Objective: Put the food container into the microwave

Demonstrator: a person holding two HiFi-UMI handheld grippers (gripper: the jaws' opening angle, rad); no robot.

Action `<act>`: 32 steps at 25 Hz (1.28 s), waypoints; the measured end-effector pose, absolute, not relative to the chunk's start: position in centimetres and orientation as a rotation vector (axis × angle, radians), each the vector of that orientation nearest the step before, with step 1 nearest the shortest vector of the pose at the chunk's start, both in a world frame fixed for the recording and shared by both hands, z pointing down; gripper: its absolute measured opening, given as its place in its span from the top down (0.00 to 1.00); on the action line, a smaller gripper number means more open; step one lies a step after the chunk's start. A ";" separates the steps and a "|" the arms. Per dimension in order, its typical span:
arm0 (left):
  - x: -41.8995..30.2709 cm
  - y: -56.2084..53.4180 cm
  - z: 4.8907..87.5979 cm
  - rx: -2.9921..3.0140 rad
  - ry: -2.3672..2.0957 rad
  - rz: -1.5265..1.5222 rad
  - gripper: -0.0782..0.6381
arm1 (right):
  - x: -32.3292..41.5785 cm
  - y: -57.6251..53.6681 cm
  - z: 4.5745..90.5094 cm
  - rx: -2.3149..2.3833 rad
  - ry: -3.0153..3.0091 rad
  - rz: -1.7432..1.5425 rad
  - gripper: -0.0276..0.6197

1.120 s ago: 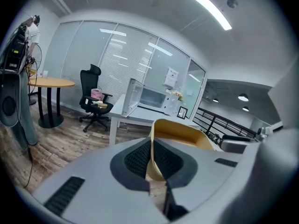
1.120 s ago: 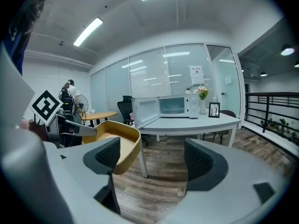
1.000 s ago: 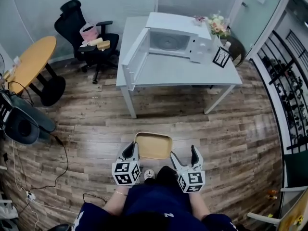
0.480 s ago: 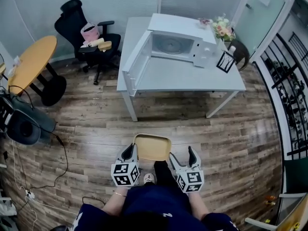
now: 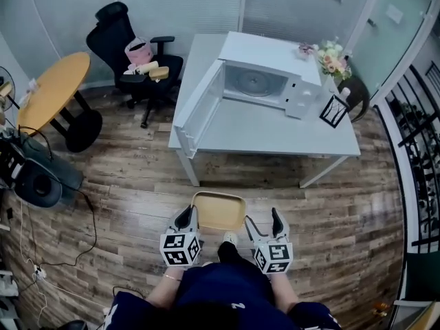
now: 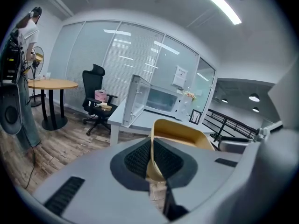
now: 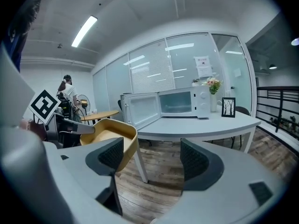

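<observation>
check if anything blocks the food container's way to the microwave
Nothing visible does. The microwave has its door swung wide open, its cavity shows only the turntable, and just floor and the table edge lie between it and the food container.

A black office chair (image 5: 130, 43) holding a pink bag (image 5: 138, 51) stands at eleven o'clock, a round wooden table (image 5: 53, 91) at ten, flowers (image 5: 331, 57) and a framed picture (image 5: 333, 111) on the white table (image 5: 275, 133) at one.
</observation>
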State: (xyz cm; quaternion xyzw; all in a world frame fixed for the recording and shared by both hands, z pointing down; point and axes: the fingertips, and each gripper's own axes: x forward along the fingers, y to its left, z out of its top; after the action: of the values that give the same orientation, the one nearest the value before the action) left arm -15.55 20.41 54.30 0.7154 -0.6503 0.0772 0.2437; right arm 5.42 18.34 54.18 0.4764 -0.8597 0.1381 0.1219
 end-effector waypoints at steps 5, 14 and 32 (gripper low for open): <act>-14.4 16.8 54.4 1.924 -1.803 0.196 0.87 | 6.1 13.5 54.2 1.351 -2.535 0.391 0.38; -13.6 12.3 55.0 1.875 -1.845 0.204 0.87 | 6.2 7.5 55.3 1.264 -2.565 0.402 0.38; -10.2 5.4 56.7 1.934 -1.728 0.253 0.87 | 9.6 3.6 56.3 1.370 -2.492 0.509 0.39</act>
State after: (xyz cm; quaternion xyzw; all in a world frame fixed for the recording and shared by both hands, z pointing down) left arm -10.24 5.42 56.67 0.7157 -0.6395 0.0935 0.2645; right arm 9.63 3.61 56.30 0.4706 -0.8556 0.1749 0.1259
